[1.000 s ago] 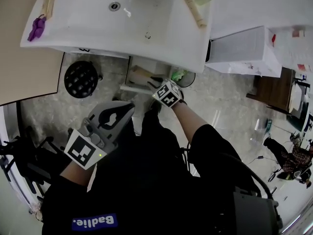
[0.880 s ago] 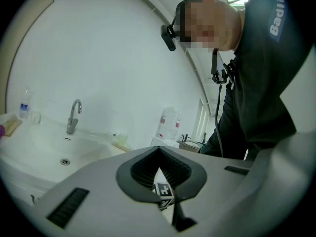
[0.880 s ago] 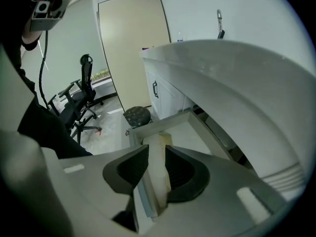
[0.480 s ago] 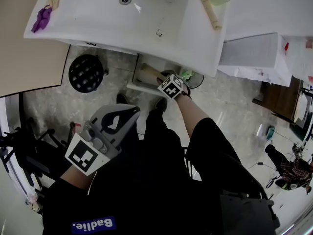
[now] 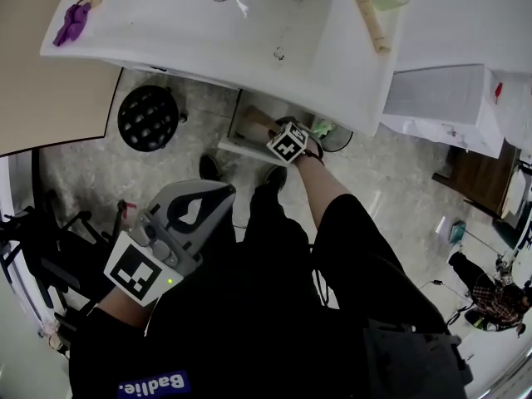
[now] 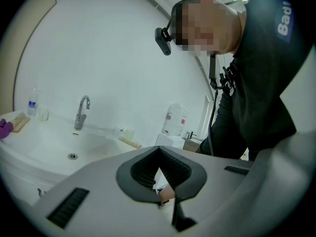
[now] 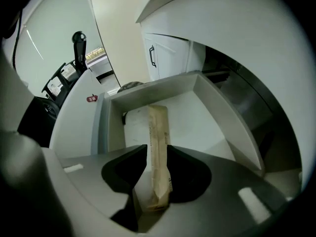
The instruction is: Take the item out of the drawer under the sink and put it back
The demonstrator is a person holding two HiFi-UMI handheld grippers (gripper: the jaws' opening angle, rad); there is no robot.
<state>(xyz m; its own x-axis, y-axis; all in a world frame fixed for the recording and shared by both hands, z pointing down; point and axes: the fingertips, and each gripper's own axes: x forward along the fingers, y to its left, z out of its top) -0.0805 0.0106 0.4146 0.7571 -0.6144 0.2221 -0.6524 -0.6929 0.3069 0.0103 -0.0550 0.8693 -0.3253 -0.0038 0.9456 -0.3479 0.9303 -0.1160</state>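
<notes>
The white drawer (image 5: 238,149) stands pulled out below the sink (image 5: 249,32). A tan tube (image 5: 257,123) lies in it, lengthwise along the drawer floor (image 7: 192,117). My right gripper (image 5: 286,142) points steeply down into the drawer, and only its marker cube shows in the head view. In the right gripper view the tube (image 7: 158,125) runs between the jaws of the right gripper (image 7: 158,149). These jaws have just been opening and stand wide, not pressing it. My left gripper (image 5: 223,189) hangs by my left knee, shut and empty, with its tips meeting (image 6: 159,149).
A black round stool (image 5: 148,116) stands left of the drawer and a green thing (image 5: 322,129) right of it. A white cabinet (image 5: 436,98) is at the right. On the sink rim lie a purple item (image 5: 71,23) and another tan tube (image 5: 372,19).
My right gripper has sunk lower into the drawer with the tube and tipped further down. My left gripper has hardly moved.
</notes>
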